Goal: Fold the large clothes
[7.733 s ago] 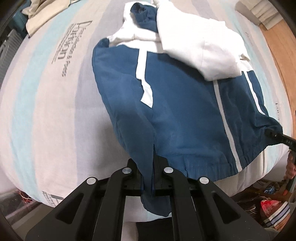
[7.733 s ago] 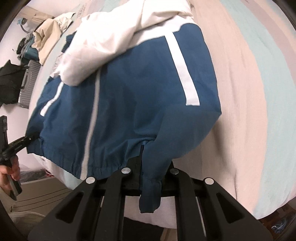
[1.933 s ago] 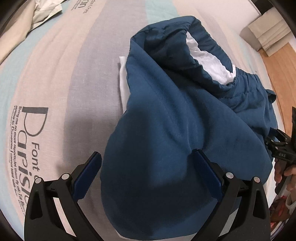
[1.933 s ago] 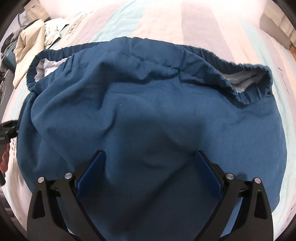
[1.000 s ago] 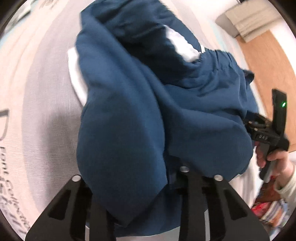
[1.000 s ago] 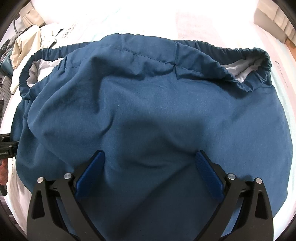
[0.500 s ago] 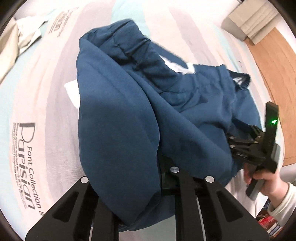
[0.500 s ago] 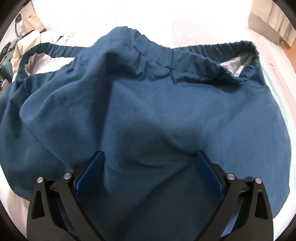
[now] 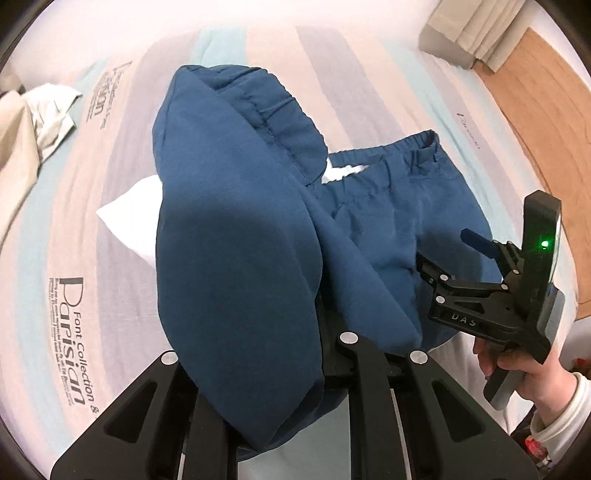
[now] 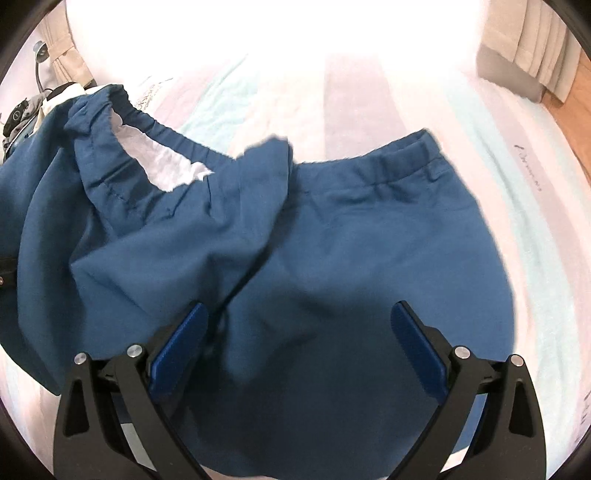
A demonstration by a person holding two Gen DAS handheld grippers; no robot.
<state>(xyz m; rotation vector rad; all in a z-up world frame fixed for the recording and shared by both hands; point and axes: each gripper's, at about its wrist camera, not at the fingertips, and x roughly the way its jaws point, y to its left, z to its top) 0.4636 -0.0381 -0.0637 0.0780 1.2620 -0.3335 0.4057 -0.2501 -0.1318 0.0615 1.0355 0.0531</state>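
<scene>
A blue and white jacket (image 9: 236,236) lies folded on the striped bedsheet (image 9: 55,221). My left gripper (image 9: 295,354) is shut on its left blue side and holds that side lifted and draped over toward the right. In the right wrist view the jacket (image 10: 369,240) lies flat on the right, and its raised left part shows the white lining (image 10: 166,166). My right gripper (image 10: 299,354) is open just above the blue fabric, holding nothing. It also shows in the left wrist view (image 9: 443,254), held in a hand at the jacket's right edge.
A beige and white pile of clothes (image 9: 33,114) lies at the bed's far left. Curtains (image 9: 472,33) and wooden floor (image 9: 546,122) lie beyond the bed on the right. Dark gear (image 10: 18,110) sits by the far left in the right wrist view.
My left gripper closed on the jacket's left side and lifted it up and toward the right. My right gripper stayed open and drew back a little from the fabric.
</scene>
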